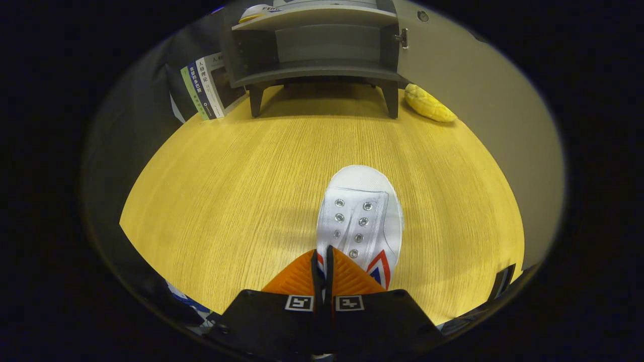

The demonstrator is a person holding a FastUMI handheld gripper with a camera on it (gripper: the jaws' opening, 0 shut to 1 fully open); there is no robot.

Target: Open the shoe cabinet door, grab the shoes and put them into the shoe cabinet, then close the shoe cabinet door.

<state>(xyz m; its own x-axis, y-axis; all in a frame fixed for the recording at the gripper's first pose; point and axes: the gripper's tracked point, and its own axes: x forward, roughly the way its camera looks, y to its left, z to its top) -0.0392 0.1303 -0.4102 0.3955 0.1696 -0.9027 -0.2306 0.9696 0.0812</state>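
Observation:
A white canvas shoe (361, 216) with metal eyelets and red and blue chevrons on its side points away from me over the wooden table (226, 186). My gripper (322, 259) is shut on the shoe's near rim, a thin strip of which shows between the fingers. Whether the shoe rests on the table or hangs just above it I cannot tell. Beyond it stands the grey shoe cabinet (317, 50) on short legs, its door (468, 100) swung open to the right. The lower shelf is bare, and another white shoe (256, 11) lies on the upper shelf.
Several books (204, 88) lean against the cabinet's left side. A yellow lumpy object (430, 104) lies on the table between the cabinet's right leg and the open door. Bare wood stretches between the shoe and the cabinet.

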